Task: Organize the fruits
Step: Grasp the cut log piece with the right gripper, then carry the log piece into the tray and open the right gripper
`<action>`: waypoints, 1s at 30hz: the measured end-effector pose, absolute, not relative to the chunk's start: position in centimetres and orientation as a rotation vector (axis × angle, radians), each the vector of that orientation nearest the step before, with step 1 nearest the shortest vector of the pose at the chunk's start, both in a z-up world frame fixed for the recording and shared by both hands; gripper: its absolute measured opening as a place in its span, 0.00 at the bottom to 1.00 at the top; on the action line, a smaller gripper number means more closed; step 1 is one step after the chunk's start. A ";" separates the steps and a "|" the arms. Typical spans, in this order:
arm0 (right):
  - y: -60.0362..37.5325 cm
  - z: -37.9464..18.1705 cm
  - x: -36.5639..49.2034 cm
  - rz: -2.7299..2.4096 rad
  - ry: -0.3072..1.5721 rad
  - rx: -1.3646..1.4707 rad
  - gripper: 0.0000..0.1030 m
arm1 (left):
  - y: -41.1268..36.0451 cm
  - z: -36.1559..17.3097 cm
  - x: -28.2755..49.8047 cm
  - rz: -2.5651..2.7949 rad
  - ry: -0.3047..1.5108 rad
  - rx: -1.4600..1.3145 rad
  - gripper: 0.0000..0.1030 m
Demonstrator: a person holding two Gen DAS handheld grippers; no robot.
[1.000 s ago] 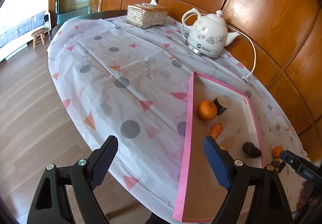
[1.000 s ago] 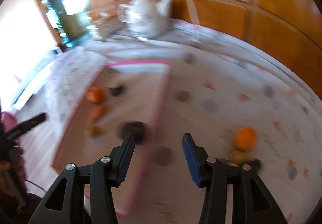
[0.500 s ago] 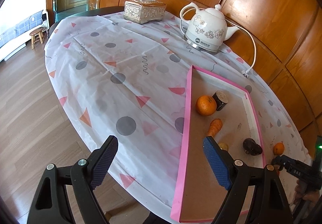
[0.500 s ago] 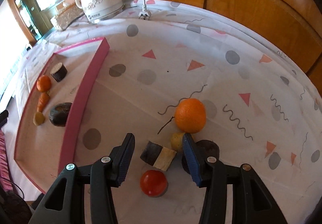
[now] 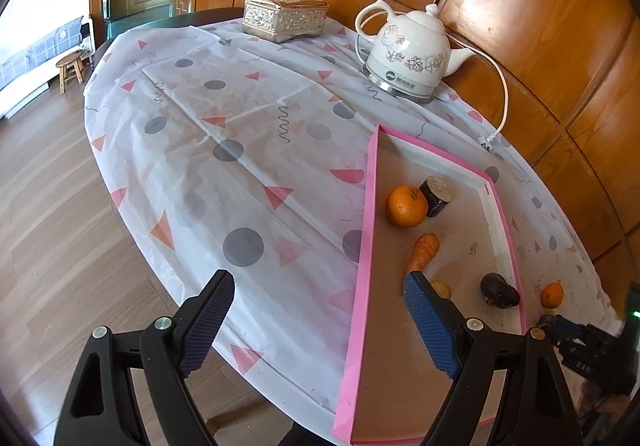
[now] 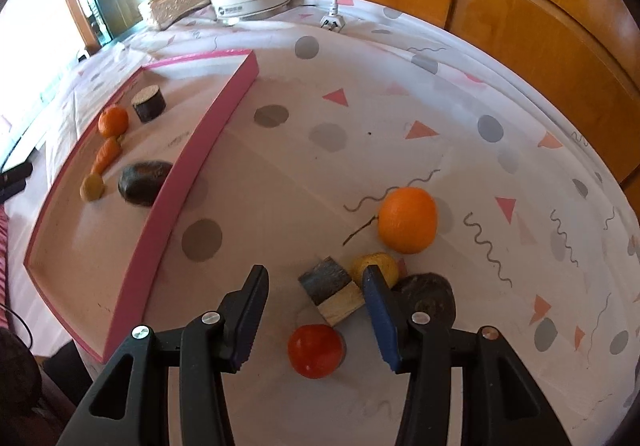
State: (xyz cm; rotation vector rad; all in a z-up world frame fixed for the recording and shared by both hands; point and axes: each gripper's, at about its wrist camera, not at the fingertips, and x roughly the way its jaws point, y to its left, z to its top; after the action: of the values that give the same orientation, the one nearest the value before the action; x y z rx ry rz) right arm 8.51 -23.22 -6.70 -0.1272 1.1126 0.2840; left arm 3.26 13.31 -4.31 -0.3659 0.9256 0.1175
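The right gripper point(image 6: 316, 320) hovers at the bottom centre of its frame, fingers partly open and empty, above a red tomato point(image 6: 316, 350) and a dark block point(image 6: 334, 290) on the worktop point(image 6: 360, 125). An orange point(image 6: 407, 219) sits just right of centre. At left, the pink tray point(image 5: 362, 270) holds more produce. The left gripper point(image 5: 316, 320) stands wide open, empty.
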 end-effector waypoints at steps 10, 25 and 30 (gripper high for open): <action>-22.3 -7.0 8.8 0.248 1.084 -0.220 0.30 | 13.2 -3.9 2.8 0.105 0.916 -0.362 0.84; -16.2 -0.5 9.0 0.494 0.992 -0.029 0.28 | 13.1 -3.1 2.4 0.107 0.876 -0.339 0.84; -10.9 -1.2 10.0 0.604 1.021 0.007 0.28 | 12.2 -2.3 2.1 0.106 0.840 -0.264 0.84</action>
State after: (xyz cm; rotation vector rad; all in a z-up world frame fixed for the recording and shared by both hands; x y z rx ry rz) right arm 10.00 -10.94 -1.22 0.0066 1.0213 0.6043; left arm 2.14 12.16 -2.30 -0.2642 0.8405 0.1058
